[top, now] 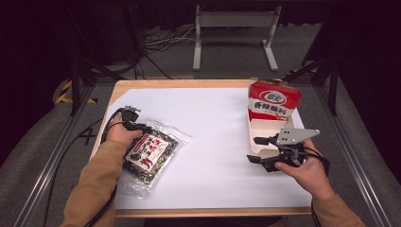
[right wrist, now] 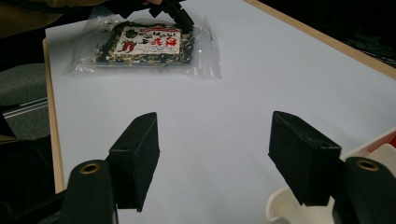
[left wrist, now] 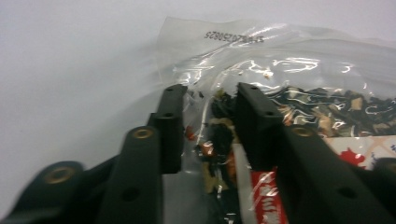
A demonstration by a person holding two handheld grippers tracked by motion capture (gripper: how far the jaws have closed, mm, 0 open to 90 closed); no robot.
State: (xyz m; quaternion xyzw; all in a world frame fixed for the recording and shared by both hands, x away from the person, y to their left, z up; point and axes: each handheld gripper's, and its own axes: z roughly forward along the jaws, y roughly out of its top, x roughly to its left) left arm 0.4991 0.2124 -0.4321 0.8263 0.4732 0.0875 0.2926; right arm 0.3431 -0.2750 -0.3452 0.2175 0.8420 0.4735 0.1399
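— What lies on the table (top: 124,86) apart from the work in hand?

— A white sheet (top: 213,142) covers nearly all of the wooden top. At about 2 o'clock stands a red and white box (top: 274,100) with printed characters, upright. A white tray (top: 264,130) lies touching it, at its 6 o'clock side.

— And behind the table?

— At 12 o'clock, a grey metal stand (top: 234,21) on the floor, and black cables (top: 158,45) at 11 o'clock.

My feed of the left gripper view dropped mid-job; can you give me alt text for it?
The left gripper has its two black jaws set on either side of a fold of a clear plastic snack bag holding dark dried pieces and a red-and-white label. The bag lies on the white table, with a printed code along its sealed edge.
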